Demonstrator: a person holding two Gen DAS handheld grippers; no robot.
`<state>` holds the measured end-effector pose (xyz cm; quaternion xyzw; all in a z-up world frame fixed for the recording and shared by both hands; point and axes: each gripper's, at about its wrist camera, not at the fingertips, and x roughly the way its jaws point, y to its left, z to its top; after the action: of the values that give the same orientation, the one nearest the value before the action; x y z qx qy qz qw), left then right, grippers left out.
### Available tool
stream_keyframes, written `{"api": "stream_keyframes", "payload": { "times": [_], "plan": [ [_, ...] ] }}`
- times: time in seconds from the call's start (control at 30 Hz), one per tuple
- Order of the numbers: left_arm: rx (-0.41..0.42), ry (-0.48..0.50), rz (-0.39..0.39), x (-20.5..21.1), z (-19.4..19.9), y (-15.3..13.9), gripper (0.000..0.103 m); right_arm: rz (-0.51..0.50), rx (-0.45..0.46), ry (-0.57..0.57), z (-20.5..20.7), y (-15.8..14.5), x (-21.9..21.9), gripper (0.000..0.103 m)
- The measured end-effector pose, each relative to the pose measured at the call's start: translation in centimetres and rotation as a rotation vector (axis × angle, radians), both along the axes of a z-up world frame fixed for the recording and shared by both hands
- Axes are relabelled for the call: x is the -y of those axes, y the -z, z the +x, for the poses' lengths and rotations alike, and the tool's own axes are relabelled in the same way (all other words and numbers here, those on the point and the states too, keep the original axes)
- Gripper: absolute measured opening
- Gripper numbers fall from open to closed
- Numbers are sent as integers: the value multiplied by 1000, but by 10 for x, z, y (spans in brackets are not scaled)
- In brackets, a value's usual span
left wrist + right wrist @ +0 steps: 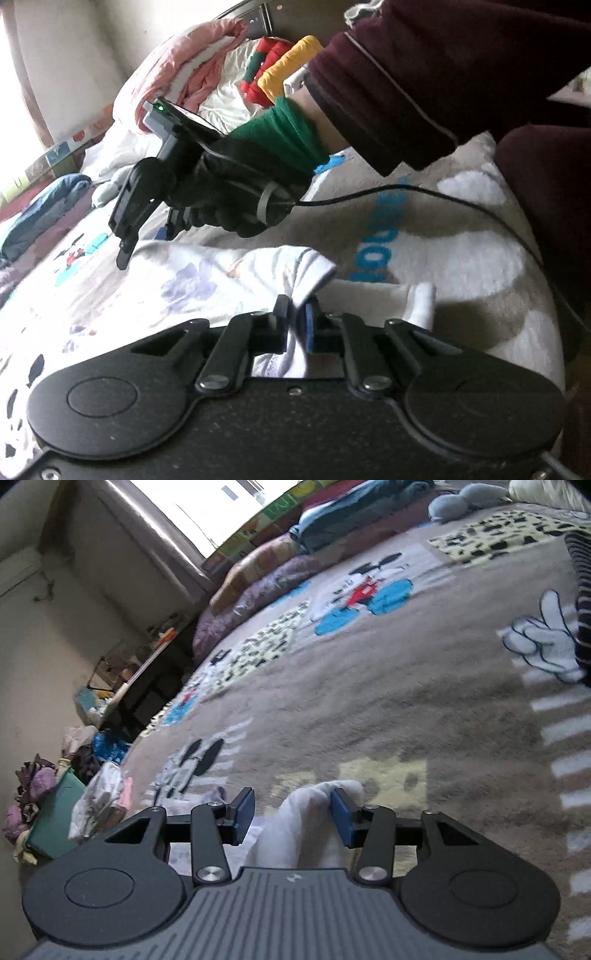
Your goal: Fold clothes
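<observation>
We are mid-fold. The left tongs pinch the white garment, which lies on the blanket near the bed's edge. The right tongs stand wide around a cloth bunch. Next: close them, then lift both ends evenly.

Daylight from blown-out window, dim indoors, motion blur on blanket, fisheye-bent edges.
</observation>
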<state>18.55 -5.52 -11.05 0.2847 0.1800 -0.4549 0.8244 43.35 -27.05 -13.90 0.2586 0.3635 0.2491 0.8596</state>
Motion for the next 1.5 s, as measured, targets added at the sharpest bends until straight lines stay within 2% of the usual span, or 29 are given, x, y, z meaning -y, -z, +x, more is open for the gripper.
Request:
{"api": "stream_keyframes", "payload": {
  "times": [0.23, 0.33, 0.47, 0.6, 0.67, 0.8, 0.9, 1.03, 1.13, 1.27, 1.37, 1.5],
  "plan": [
    [-26, -22, -9, 6, -1, 1, 6, -76, 7, -7, -3, 10, -5, 48],
    [-26, -28, -5, 8, -1, 3, 6, -37, 41, 38, -10, 0, 5, 48],
    [-30, -30, 0, 8, -1, 4, 6, -142, 228, 69, -41, -33, 10, 48],
    [-42, -29, 2, 6, -1, 4, 6, -213, 387, -96, -70, -49, -3, 46],
    [-46, -28, 6, 7, -1, 6, 6, -227, 362, -150, -67, -41, -10, 46],
    [-60, -25, 15, 5, 1, 7, 6, -308, 221, -211, -43, -6, -24, 46],
    [-72, -24, 12, 2, 2, 6, 6, -298, 233, -225, -41, 7, -26, 47],
    [-71, -25, 11, 2, 2, 7, 6, -302, 257, -196, -47, 2, -24, 48],
    [-72, -29, 9, 2, 1, 7, 6, -317, 339, -125, -61, -13, -21, 48],
    [-73, -31, 11, 2, 1, 7, 6, -386, 453, -50, -75, -29, -19, 48],
    [-78, -29, 11, 1, 2, 7, 6, -404, 544, -116, -86, -35, -27, 44],
    [-84, -28, 13, 0, 3, 6, 6, -454, 522, -233, -82, -26, -46, 41]
  ]
}}
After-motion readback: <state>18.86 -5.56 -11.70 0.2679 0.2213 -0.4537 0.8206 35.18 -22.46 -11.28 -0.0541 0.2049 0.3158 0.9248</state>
